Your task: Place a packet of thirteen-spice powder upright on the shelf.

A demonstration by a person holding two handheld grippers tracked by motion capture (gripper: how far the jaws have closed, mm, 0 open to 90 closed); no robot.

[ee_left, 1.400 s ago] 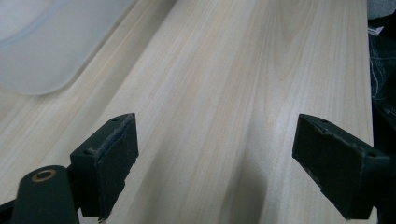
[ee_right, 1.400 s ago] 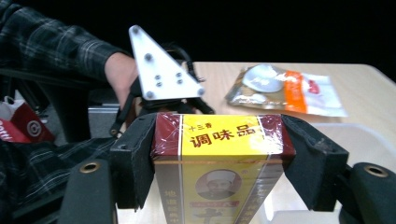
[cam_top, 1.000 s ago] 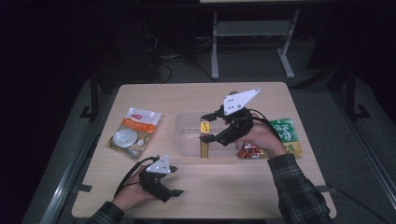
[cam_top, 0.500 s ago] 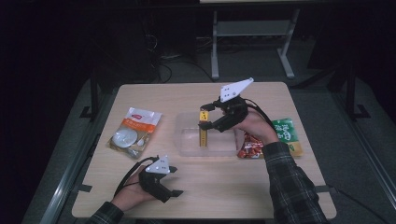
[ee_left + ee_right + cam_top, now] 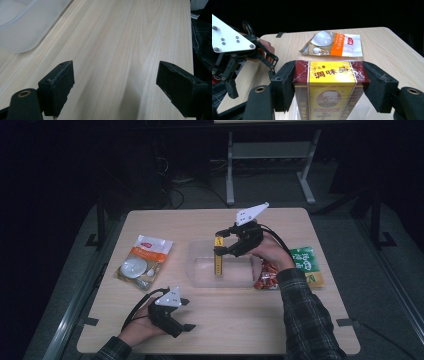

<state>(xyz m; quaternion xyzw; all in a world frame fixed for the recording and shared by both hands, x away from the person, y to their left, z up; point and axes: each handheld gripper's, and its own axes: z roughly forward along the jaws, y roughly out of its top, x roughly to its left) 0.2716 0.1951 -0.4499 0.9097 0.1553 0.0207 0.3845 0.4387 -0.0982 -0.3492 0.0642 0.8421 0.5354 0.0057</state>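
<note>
1. While the left gripper rests wide open on the table, the right gripper clamps the yellow seasoning box upright above the clear plastic tub.
2. Compared with a second ago, the box has travelled from the tub's right part toward its middle and lower, so placing it inside looks close.
3. The white snack bag has not shifted.

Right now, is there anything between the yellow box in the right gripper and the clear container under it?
Nothing visible: the right gripper holds the yellow box upright over the clear container, which looks empty.
</note>
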